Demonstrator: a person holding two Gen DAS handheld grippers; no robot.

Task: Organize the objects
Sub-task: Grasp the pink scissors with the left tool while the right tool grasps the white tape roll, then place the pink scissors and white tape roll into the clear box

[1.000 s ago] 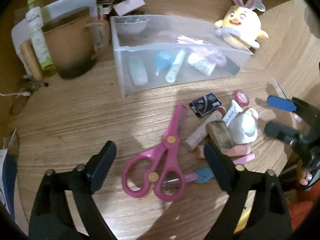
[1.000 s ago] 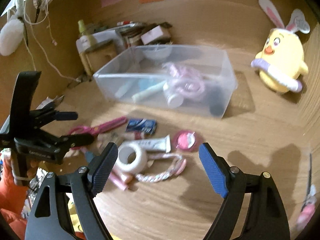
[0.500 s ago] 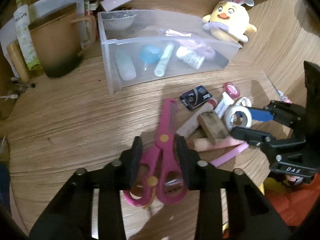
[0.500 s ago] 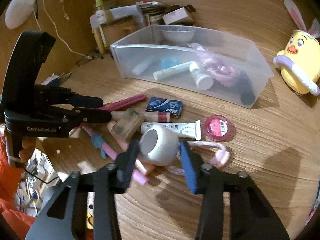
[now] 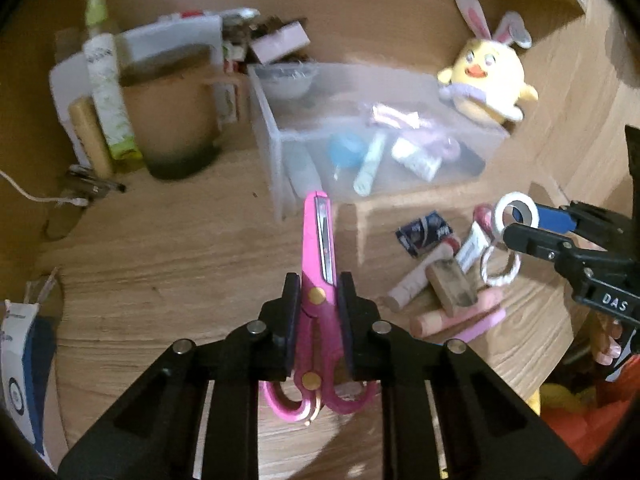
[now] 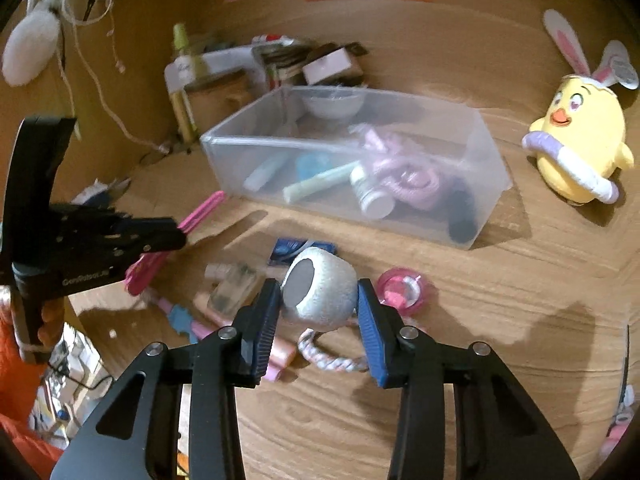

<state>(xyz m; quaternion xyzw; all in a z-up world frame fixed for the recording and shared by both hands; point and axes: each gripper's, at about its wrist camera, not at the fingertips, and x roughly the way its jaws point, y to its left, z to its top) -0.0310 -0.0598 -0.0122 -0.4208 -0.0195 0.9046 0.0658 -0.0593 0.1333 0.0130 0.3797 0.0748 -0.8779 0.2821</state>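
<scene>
Pink scissors (image 5: pixel 320 232) sit between the pads of my left gripper (image 5: pixel 318 280), which is shut on them near the pivot. Their blades point toward the clear bin (image 5: pixel 280 160), and the handles hang below the fingers. My right gripper (image 6: pixel 318 286) is shut on a white tape roll (image 6: pixel 324 292), held just above the pile of small items. In the left wrist view the right gripper (image 5: pixel 514 224) comes in from the right with the tape roll (image 5: pixel 516 197). In the right wrist view the left gripper (image 6: pixel 180 232) holds the scissors (image 6: pixel 204 208) at the left.
On the wooden table lie a pink compact (image 6: pixel 402 290), a blue pack (image 6: pixel 296 250), a braided cord (image 6: pixel 332 360) and several tubes and sticks. The bin holds tubes and pink hair ties. A yellow plush chick (image 6: pixel 576 152) stands right of it, a brown mug (image 5: pixel 172 120) and a spray bottle (image 5: pixel 106 88) left.
Both grippers went from wide open to shut: the left closed on the pink scissors, the right on the white tape roll. Scissors and roll now sit slightly off the table.
</scene>
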